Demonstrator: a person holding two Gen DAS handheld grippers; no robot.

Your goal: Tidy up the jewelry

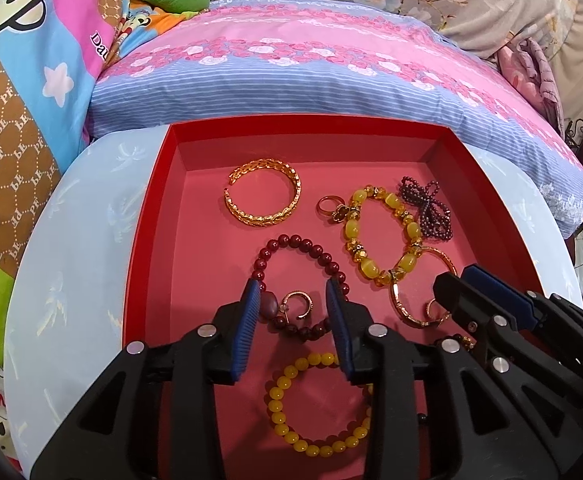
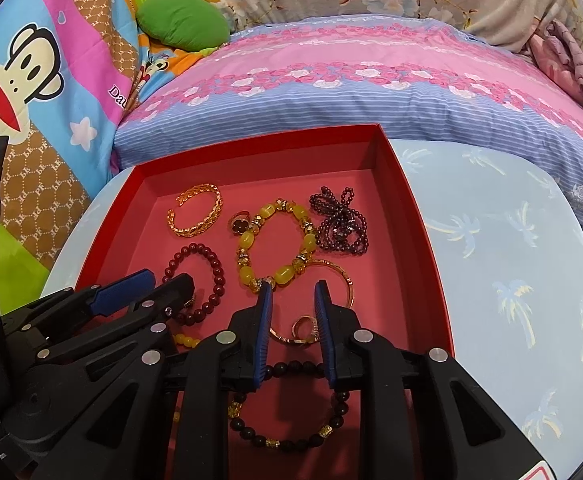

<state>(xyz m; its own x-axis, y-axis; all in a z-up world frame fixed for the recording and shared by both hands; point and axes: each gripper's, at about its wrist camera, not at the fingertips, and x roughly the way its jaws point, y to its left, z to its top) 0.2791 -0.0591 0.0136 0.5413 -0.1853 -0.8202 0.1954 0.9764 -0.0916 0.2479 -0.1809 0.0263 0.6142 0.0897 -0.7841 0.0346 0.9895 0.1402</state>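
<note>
We see bare floor of the red tray [image 1: 155, 216] at 9 to 11 o'clock beside the gold cuff [image 1: 263, 194], while bracelets crowd 1 to 6 and the pillow [image 1: 331, 80] blocks 12.

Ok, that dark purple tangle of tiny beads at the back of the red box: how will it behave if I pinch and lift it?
The dark purple bead strand will probably go floppy: it lies in loose, bunched loops, so a pinch would likely catch one loop and the rest would dangle. Its small, glossy beads may slip between the fingers. It lies close beside the chunky yellow bracelet, so it might drag that along.
</note>
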